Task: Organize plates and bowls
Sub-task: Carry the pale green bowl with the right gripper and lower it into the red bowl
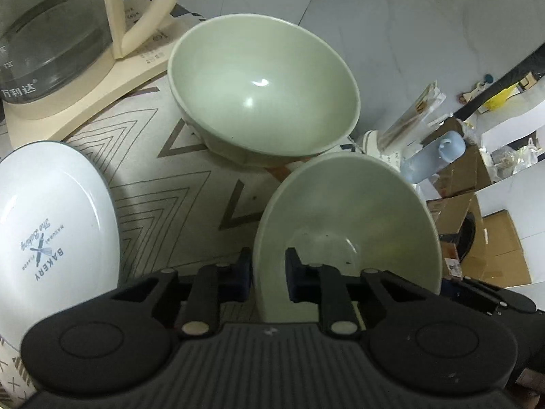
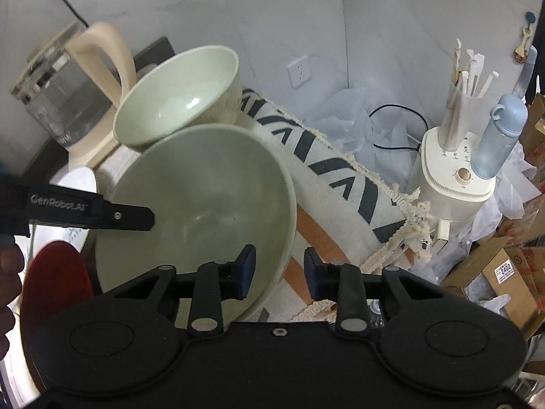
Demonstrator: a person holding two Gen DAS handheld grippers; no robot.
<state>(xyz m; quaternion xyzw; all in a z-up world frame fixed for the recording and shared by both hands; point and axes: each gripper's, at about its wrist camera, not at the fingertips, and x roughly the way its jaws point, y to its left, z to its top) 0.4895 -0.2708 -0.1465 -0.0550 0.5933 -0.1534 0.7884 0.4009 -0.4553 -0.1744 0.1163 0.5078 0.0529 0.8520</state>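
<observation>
Left wrist view: my left gripper (image 1: 269,272) is closing down over the near rim of the nearer pale green, wide, glossy bowl (image 1: 347,225), one pad outside the wall and one inside, jaws almost fully together; I am reading this as a grip on the rim. This bowl is sitting at the edge of the cream cloth with grey chevron lines (image 1: 177,184), close beside the farther pale green bowl (image 1: 262,92), which is standing apart and empty, not nested. A white enamel plate printed "BAKERY" (image 1: 51,218) is lying to the left, on its own. A glass kettle on a cream base (image 1: 51,41) is standing behind. Right wrist view: my right gripper (image 2: 279,269) is straddling the right-hand rim of the same nearer bowl (image 2: 204,197), its left pad inside the bowl and its right pad outside, with a visible gap, so I am judging it narrowed but not yet pressing. The left gripper's finger (image 2: 102,213) is reaching in from the left over the opposite rim. The farther bowl (image 2: 180,92) is behind, and a red round plate (image 2: 58,272) is showing at lower left, partly hidden. Judgement: organising is only starting. No bowl is stacked, plates are lying separately; nesting the bowls and gathering the plates are remaining.
</observation>
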